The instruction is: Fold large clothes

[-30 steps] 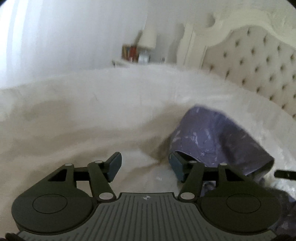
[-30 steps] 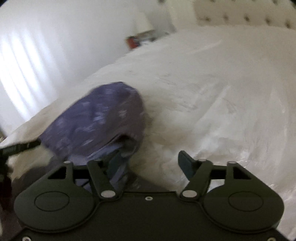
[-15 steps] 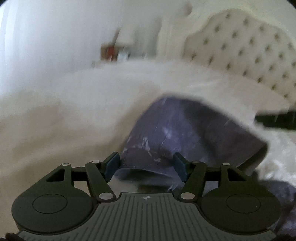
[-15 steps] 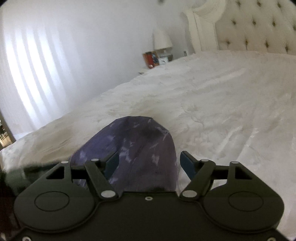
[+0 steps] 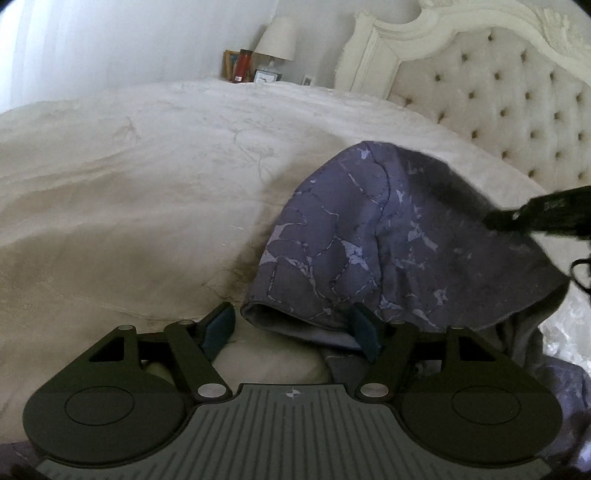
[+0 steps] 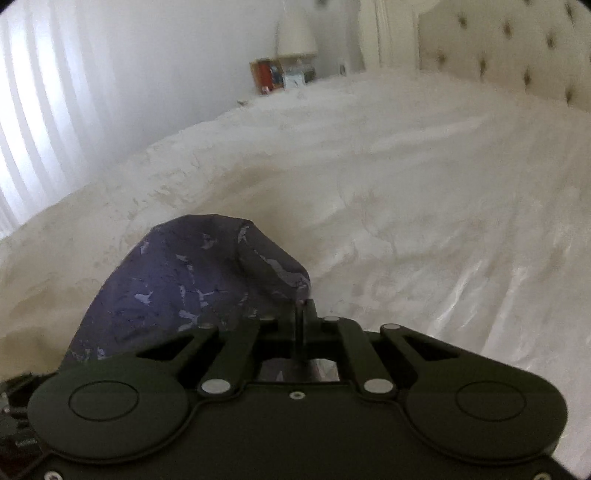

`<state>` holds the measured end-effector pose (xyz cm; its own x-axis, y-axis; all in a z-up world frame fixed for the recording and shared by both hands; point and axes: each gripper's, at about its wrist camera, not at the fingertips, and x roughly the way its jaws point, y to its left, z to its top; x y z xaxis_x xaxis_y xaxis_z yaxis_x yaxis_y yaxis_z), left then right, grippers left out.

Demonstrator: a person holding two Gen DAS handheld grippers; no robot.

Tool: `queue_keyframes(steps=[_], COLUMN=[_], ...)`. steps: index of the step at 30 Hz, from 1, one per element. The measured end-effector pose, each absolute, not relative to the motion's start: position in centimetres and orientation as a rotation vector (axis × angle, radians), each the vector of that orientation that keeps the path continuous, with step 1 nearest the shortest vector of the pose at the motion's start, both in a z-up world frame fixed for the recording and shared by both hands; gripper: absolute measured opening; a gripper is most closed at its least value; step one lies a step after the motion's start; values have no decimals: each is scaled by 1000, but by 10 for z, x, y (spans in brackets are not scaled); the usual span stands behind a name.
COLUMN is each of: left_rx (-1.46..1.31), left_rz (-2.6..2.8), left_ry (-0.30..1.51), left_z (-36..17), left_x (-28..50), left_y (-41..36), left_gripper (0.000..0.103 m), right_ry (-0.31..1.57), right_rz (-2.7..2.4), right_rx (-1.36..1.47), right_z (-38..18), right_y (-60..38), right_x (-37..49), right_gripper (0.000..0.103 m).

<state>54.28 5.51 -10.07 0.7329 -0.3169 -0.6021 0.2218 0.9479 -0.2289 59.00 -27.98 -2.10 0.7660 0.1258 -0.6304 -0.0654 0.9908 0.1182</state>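
Your left gripper (image 5: 291, 328) has its fingers (image 5: 218, 326) set wide; the hem of the purple garment (image 5: 369, 236) lies between them, the fold touching or just beside the right finger, nothing pinched. Your right gripper (image 6: 305, 317) has its fingers (image 6: 305, 325) pressed together on an edge of the same garment (image 6: 192, 280), gripping the cloth.

In the left wrist view, the garment rises from the fingers toward 1 o'clock as a humped fold with a pale marbled pattern on purple, resting on the cream bedspread (image 5: 129, 192). At 3 o'clock a dark, blurred part of the other gripper reaches the garment's far edge. The right wrist view shows the garment only at 10 to 11 o'clock of the closed fingers, draped over the gripper's left linkage, with the bedspread (image 6: 406, 203) spreading beyond.

Farther out, the left view shows the tufted headboard (image 5: 498, 96) at 1 to 2 o'clock with its carved frame; the right view catches only a corner of it (image 6: 517, 48). A lamp (image 5: 275, 40) and a red item stand on the bedside at 12 o'clock in both views (image 6: 297, 33). Only the right view shows the bright curtain (image 6: 33, 129) at 9 to 10 o'clock.

No writing or labels can be read in either view.
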Motion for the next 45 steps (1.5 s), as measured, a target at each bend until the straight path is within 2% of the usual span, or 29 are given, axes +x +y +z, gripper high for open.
queue_keyframes(steps=[7,13,17,20,21,25,28,32,35,37,39,40,41,42,43,44,45], left_rx=[83,87,-180,-429,-475,-568,-589,-768,-802,-789,-777,-781,-791,-797,-803,-808,-811], left_rz=[-226,-209,-336,-441,-460,-497,-503,-539,-537,-534,-525,-521,-511,-508,-516,-522,-522], left_ry=[717,755,742,724,712,670,750,745,776,833,896,907,903,896,889,886,885], left_z=[-84,-59,-38,-24,-19,-2,-12,-25,-30,-35,-41,-42,-41,-38,-36,-34,-32], left_x=[532,500,463,441,440,434,447,451,456,457,459,459,457,455,454,453,450], left_y=[26,50,99,133,140,145,132,124,115,106,97,95,94,94,93,92,92], left_gripper=[69,69,72,99,103,103,103,103,103,97,28,17,13,13,13,13,13], right_ry=[438,313,306,325,335,368,398,424,437,446,452,457,470,492,516,536,556], right_rz=[252,371,426,451,455,454,445,439,443,442,431,423,414,410,409,408,412], right_rx=[-58,-199,-263,-295,-298,-346,-353,-375,-389,-383,-355,-331,-292,-232,-149,-69,27], right_z=[22,32,21,9,4,-12,-21,-30,-34,-34,-36,-34,-35,-32,-30,-29,-28], right_y=[-260,-242,-232,-224,-222,-213,-210,-208,-206,-206,-207,-209,-214,-220,-230,-240,-251], right_x=[499,410,363,341,336,327,324,320,316,317,312,311,307,307,306,304,301], right_gripper=[8,8,8,8,8,8,8,8,9,10,14,18,22,41,53,77,95])
